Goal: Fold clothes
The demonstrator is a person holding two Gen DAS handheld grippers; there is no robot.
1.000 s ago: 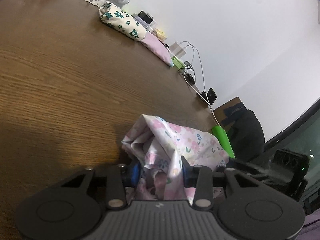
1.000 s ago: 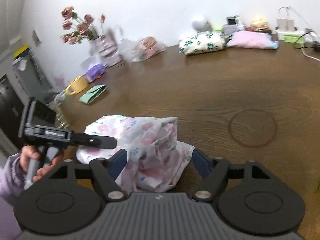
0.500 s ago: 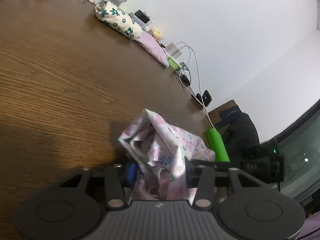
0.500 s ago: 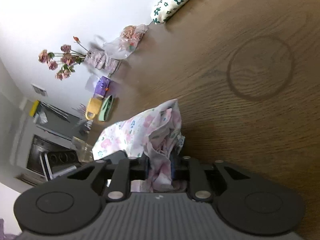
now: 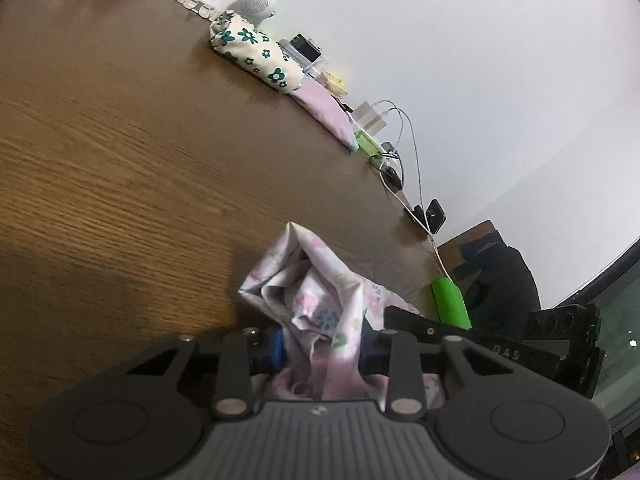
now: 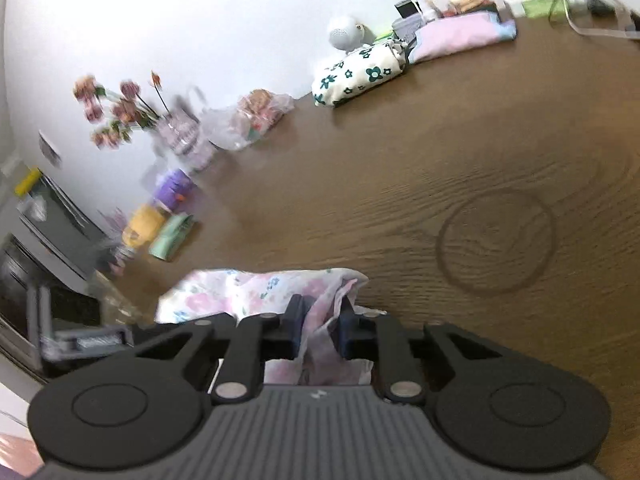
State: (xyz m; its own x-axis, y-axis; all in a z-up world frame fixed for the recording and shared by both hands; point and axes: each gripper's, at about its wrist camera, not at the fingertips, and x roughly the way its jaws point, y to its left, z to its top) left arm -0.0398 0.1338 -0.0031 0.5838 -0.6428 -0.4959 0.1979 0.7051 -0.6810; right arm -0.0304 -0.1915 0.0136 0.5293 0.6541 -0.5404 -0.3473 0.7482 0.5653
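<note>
Pinching the floral garment [image 5: 320, 300] at two places was the step in hand, and doing it well called, in my judgement, for each tool to hold one clear layer at an edge or corner, not a wad, so that the cloth could be drawn out flat before any fold.

In the left wrist view the left tool [image 5: 322, 346] was pressed onto a thick bunch of the garment, its jaws having just been closing with the cloth between them; the bunch rose in a crumpled peak just beyond the fingertips. In the right wrist view the right tool [image 6: 320, 330] was nearly pressed together on a thinner twist of the same garment [image 6: 248, 292], its jaws also having just been closing on it.

Relative to the brown wooden surface [image 5: 120, 168], the garment lay at the near edge, close under both tools (the rest of it spread from the right tool toward the left one). Two folded bundles, a green-flowered one [image 5: 256, 52] and a pink one [image 5: 324, 112], sat at the far edge of the surface, well apart from the garment.
</note>
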